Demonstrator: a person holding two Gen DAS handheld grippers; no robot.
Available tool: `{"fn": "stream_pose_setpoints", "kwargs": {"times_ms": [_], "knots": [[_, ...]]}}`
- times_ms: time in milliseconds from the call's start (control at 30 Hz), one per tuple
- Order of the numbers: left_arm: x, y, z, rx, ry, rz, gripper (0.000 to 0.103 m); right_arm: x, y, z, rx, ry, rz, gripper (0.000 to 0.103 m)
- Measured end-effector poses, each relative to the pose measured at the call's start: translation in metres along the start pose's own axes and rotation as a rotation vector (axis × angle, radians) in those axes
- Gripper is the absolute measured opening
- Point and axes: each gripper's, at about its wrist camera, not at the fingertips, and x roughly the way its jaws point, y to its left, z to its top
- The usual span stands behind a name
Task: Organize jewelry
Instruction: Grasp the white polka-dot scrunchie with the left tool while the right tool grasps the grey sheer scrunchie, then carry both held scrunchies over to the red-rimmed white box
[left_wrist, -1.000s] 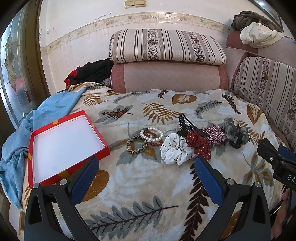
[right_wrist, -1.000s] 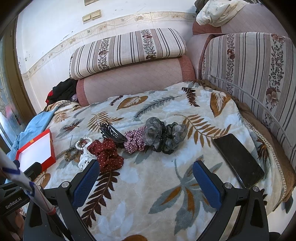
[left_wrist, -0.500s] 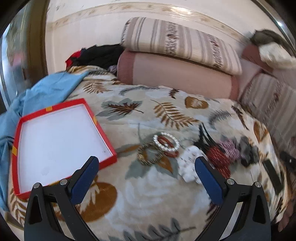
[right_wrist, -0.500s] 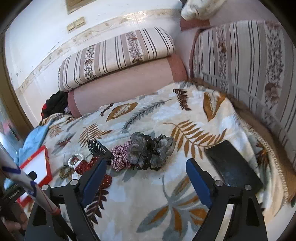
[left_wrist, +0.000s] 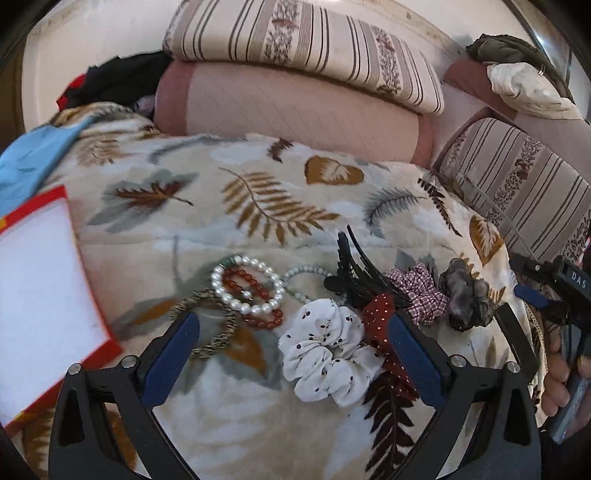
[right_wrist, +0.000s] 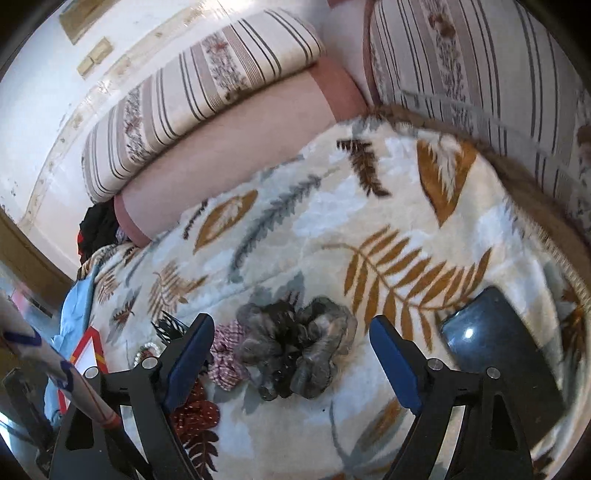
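On the leaf-print blanket lie a pearl bracelet (left_wrist: 246, 284), a red bead bracelet (left_wrist: 243, 282), a brown braided bracelet (left_wrist: 212, 325), a white dotted scrunchie (left_wrist: 325, 350), a red dotted scrunchie (left_wrist: 380, 325), a black claw clip (left_wrist: 354, 273), a plaid scrunchie (left_wrist: 417, 291) and a grey scrunchie (left_wrist: 465, 299). My left gripper (left_wrist: 291, 339) is open just above the bracelets and the white scrunchie. My right gripper (right_wrist: 291, 339) is open around the grey scrunchie (right_wrist: 295, 354). The red box with a white floor (left_wrist: 33, 302) lies at the left.
A dark phone (right_wrist: 506, 354) lies on the blanket at the right. Striped cushions (left_wrist: 303, 48) and a pink bolster (left_wrist: 288, 110) line the back. A blue cloth (left_wrist: 29, 162) and dark clothes (left_wrist: 118, 81) lie at the back left.
Both grippers have come down and forward toward the pile. The left one swung right, from over the box toward the bracelets. The right one closed in on the grey scrunchie.
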Motion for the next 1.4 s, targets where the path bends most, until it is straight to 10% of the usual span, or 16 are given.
{"fn": "stream_pose_setpoints", "kwargs": {"times_ms": [467, 567, 633, 800, 1133, 1400], "knots": [[0.064, -0.008, -0.019, 0.061, 0.114, -0.086, 0.056, 0.051, -0.013, -0.01, 0.037, 0.098, -0.036, 0.087], [0.065, -0.015, -0.021, 0.096, 0.101, -0.07, 0.033, 0.061, -0.015, -0.012, 0.052, 0.126, -0.043, 0.07], [0.062, -0.017, -0.02, 0.106, 0.091, -0.082, 0.016, 0.067, -0.018, -0.014, 0.07, 0.149, -0.049, 0.037], [0.043, -0.023, -0.015, 0.133, 0.03, -0.1, 0.014, 0.059, -0.017, -0.015, 0.073, 0.12, -0.027, 0.017], [-0.008, -0.015, 0.006, 0.138, -0.141, -0.104, 0.014, -0.003, 0.028, -0.011, -0.115, -0.164, 0.039, 0.014], [-0.011, -0.006, 0.008, 0.136, -0.149, -0.067, 0.014, -0.001, 0.05, -0.019, -0.183, -0.168, 0.088, 0.014]]}}
